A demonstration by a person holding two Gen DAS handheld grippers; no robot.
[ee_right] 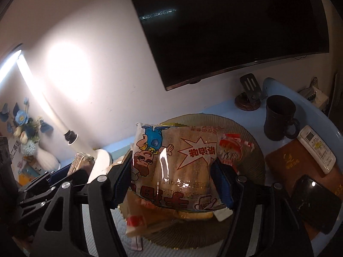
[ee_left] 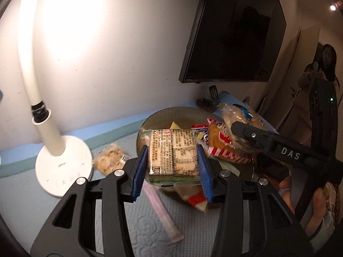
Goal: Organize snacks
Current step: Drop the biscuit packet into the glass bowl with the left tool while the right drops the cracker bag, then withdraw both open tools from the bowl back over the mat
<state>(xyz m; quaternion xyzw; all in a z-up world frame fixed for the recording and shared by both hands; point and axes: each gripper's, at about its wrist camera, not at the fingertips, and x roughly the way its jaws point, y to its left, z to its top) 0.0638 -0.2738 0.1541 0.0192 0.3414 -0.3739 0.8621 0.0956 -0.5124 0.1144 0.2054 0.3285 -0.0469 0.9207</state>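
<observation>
While both tongs are loaded, the left tongs pinch a clear-wrapped rectangular biscuit pack, printed side up, between ribbed blue pads, above the near rim of a ribbed round amber glass plate. The right tongs pinch a clear cartoon-printed bread bag over the same plate, blue pads pressed into both sides of the bag. On the plate lie red-and-white striped snack wrappers and a yellow packet. Just beyond the plate's left rim, a small clear bag of pale cookies rests on the quilted desk surface beside the round base of a white gooseneck lamp. A pink stick-shaped packet lies toward the near edge. Toward the right edge stand a dark mug, a white remote control, a brown book and a black phone. A dark wall-mounted screen hangs above the far edge.
</observation>
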